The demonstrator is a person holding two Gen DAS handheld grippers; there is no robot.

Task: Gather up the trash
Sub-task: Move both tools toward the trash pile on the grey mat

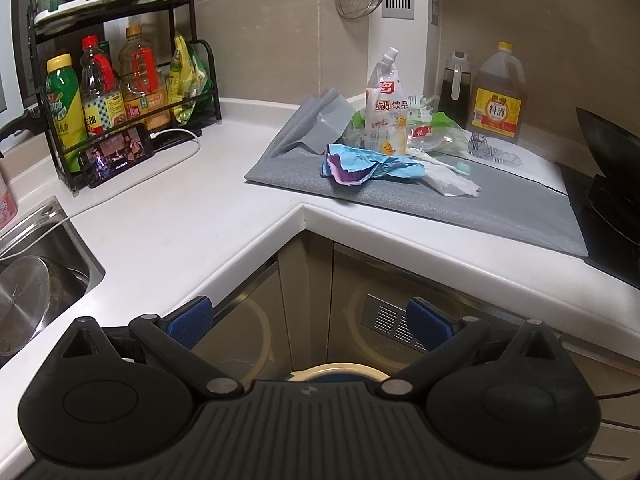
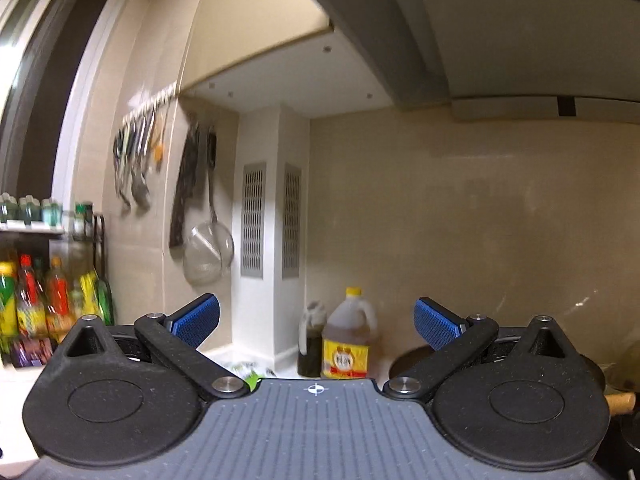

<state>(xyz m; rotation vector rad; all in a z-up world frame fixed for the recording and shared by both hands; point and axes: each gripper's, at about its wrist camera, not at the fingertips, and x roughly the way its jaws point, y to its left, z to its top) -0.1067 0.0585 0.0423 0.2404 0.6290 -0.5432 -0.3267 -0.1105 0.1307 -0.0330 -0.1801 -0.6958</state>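
A pile of trash lies on a grey mat [image 1: 500,204] on the white counter: a white drink pouch [image 1: 387,108] standing upright, a crumpled blue and purple wrapper [image 1: 366,164], clear plastic packaging with green bits [image 1: 434,130], and white tissue [image 1: 454,182]. My left gripper [image 1: 310,320] is open and empty, held below the counter corner, well short of the pile. My right gripper [image 2: 316,320] is open and empty, raised and pointing at the back wall. Only a sliver of the green trash [image 2: 252,380] shows in the right wrist view.
A bottle rack [image 1: 120,80] and a phone [image 1: 116,154] with cable stand at left, beside a steel sink [image 1: 36,276]. A yellow-capped cooking wine jug [image 1: 498,96] [image 2: 348,340], a dark bottle [image 1: 454,88], a black wok [image 1: 612,168], a hanging strainer [image 2: 208,256].
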